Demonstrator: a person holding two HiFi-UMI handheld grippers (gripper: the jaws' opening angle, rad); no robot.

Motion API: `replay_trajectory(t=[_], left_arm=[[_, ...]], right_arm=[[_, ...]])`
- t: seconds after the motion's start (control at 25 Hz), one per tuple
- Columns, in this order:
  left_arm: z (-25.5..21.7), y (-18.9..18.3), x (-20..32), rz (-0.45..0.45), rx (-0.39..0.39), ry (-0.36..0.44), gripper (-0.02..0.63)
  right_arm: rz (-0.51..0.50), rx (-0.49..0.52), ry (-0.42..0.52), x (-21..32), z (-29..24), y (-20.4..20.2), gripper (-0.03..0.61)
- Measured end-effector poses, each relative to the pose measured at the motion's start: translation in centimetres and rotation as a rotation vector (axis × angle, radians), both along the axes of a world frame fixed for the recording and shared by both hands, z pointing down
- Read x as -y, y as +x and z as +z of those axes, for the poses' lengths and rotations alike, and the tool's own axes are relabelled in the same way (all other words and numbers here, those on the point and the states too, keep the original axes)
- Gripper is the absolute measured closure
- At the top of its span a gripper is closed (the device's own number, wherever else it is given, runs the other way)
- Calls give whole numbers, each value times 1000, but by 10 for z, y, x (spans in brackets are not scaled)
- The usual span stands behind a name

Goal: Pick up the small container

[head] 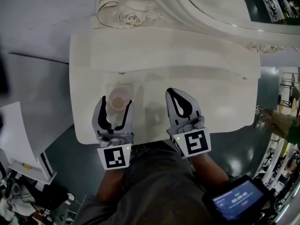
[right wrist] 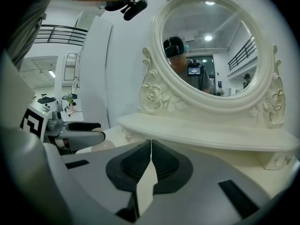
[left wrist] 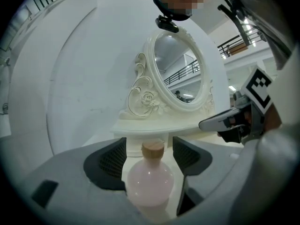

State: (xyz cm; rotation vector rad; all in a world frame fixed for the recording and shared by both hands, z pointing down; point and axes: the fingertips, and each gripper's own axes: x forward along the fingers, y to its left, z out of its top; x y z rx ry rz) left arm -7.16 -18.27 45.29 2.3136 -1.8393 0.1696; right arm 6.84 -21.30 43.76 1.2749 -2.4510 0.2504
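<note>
head view: a cream dressing table (head: 220,97) fills the middle, with its carved oval mirror (head: 197,8) toward 12 o'clock. the small pink bottle (head: 120,97) stands upright on the tabletop toward 7 o'clock, near the front edge. the left gripper (head: 115,108) reaches in from 6 o'clock with its jaws spread, one on either side of the bottle. the right gripper (head: 171,93) lies over the tabletop at 3 o'clock of the bottle and well apart from it, jaws pressed together on nothing. left gripper view: the left gripper (left wrist: 150,146) has the bottle (left wrist: 149,184) between its two dark pads, at 6 o'clock of the frame. the cork stopper (left wrist: 153,149) sits level with the pads, which are spread and show no clear press on the glass. the mirror (left wrist: 180,74) rises behind at 12 o'clock, and the right gripper (left wrist: 220,124) juts in from 3 o'clock under its marker cube (left wrist: 258,86). right gripper view: the right gripper (right wrist: 151,146) has its pads meeting in a thin seam at their far end, with nothing caught between them. the mirror (right wrist: 215,55) stands at 1 o'clock above the table's raised shelf (right wrist: 201,130). the left gripper (right wrist: 84,131) shows at 9 o'clock, with a sliver of the pink bottle (right wrist: 101,146) just below it.
</note>
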Motion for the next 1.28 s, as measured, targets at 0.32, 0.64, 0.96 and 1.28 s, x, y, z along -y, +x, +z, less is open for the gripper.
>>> replay_trajectory(t=[0.32, 0.64, 0.96, 1.28], left_arm=[[18, 0, 0, -30, -2, -21, 321], [29, 3, 2, -43, 1, -27, 354], [28, 2, 1, -50, -1, -14, 364], [25, 0, 3, -51, -6, 28, 373]], right_arm=[[2, -20, -18, 1, 12, 11, 563], [4, -31, -27, 2, 18, 18, 563], [7, -34, -27, 0, 19, 23, 563], [9, -41, -28, -3, 21, 24, 563]])
